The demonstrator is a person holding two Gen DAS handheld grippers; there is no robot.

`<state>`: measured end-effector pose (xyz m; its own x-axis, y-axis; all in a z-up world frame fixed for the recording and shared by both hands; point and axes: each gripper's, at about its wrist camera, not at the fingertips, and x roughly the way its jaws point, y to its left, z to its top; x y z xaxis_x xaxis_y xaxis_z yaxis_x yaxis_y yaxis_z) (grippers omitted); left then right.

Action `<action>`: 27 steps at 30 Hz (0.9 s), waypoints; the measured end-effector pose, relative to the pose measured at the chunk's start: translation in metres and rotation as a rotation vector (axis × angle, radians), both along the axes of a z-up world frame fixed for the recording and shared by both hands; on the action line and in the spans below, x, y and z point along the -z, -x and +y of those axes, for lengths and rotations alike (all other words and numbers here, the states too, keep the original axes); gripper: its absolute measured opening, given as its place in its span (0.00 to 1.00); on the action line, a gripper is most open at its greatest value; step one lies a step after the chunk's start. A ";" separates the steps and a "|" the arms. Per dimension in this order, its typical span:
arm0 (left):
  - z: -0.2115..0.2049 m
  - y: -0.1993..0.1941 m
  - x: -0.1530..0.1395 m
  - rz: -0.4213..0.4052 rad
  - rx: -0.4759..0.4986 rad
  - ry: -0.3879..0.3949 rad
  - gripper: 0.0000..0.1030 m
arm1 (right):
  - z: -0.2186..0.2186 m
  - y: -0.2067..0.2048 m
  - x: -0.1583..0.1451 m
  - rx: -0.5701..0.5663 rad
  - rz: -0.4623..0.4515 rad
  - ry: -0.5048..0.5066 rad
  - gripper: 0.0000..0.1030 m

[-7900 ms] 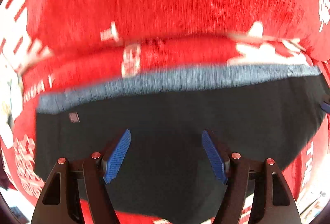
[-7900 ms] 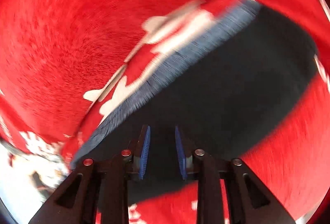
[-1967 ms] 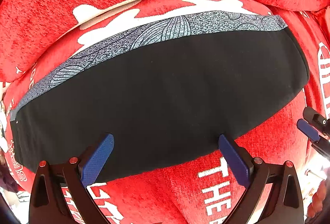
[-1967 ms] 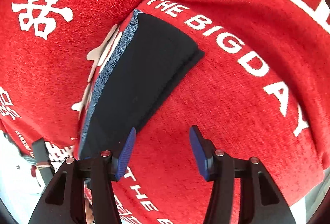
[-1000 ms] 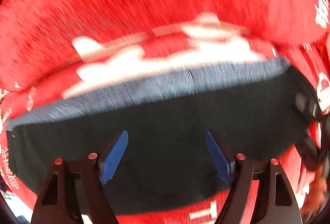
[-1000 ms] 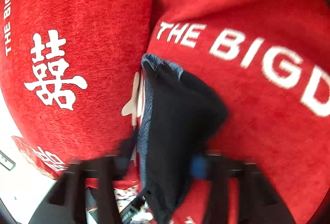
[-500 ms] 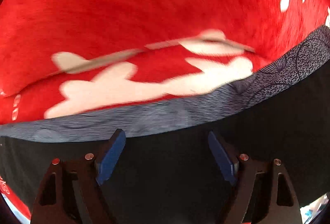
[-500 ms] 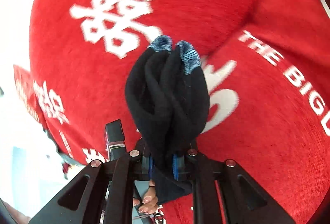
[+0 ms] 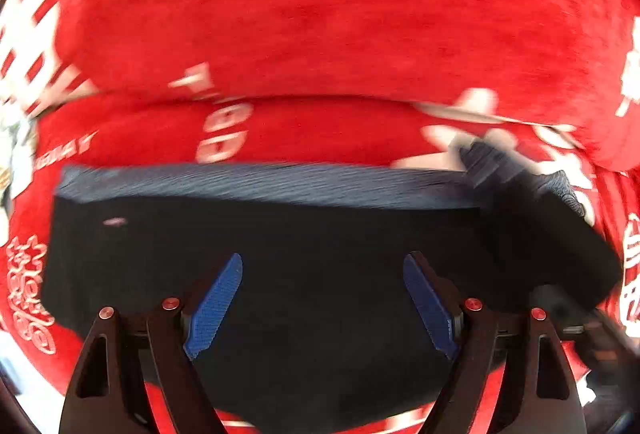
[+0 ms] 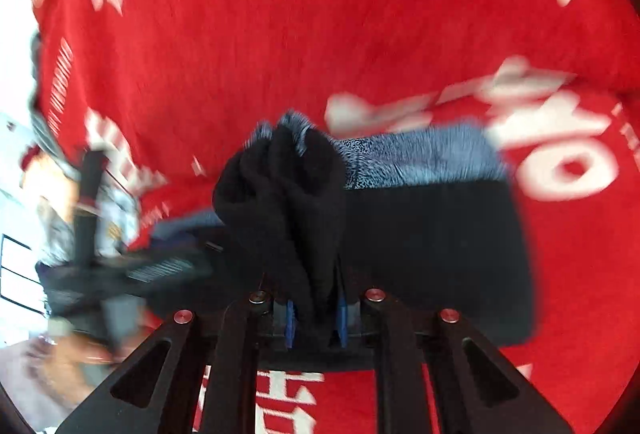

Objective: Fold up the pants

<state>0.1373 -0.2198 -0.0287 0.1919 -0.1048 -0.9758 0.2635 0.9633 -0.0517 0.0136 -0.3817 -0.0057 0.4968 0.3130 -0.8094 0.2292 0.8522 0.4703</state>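
Fingers [image 10: 339, 308] of your right gripper [image 10: 314, 314] are pinching a bunched end of the pants [image 10: 436, 234], black fabric gathered up between the blue pads. Your left gripper [image 9: 322, 298] has its fingers [image 9: 216, 300] spread wide, nothing between them, over the flat black part of the pants [image 9: 300, 242]. Pants lie on the red cover [image 9: 320, 34], grey-blue patterned band [image 9: 260, 182] along the far edge, bunched end raised at the right. Cover has white lettering [image 10: 560, 154]. Both views are motion-blurred.
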 end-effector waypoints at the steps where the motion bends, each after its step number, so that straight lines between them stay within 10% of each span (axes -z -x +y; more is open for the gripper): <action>1: 0.020 -0.003 0.002 0.008 -0.017 -0.005 0.82 | 0.019 -0.005 0.016 -0.014 0.040 0.038 0.20; 10: 0.079 -0.001 -0.014 0.007 -0.034 0.061 0.82 | 0.149 0.000 0.002 -0.309 0.050 0.517 0.55; 15: 0.050 0.009 -0.027 0.065 0.084 0.201 0.82 | 0.150 0.030 -0.027 -0.429 -0.015 0.505 0.55; 20: -0.006 0.023 -0.015 0.199 0.252 0.370 0.81 | 0.054 0.035 -0.025 -0.106 0.103 0.232 0.55; 27: -0.045 0.032 0.004 0.320 0.303 0.422 0.60 | -0.013 0.043 -0.020 0.063 0.136 0.147 0.55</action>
<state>0.1048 -0.2650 -0.0332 -0.2025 -0.4989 -0.8427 0.4315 0.7270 -0.5341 -0.0289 -0.3942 0.0139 0.3948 0.1582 -0.9050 0.3373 0.8913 0.3029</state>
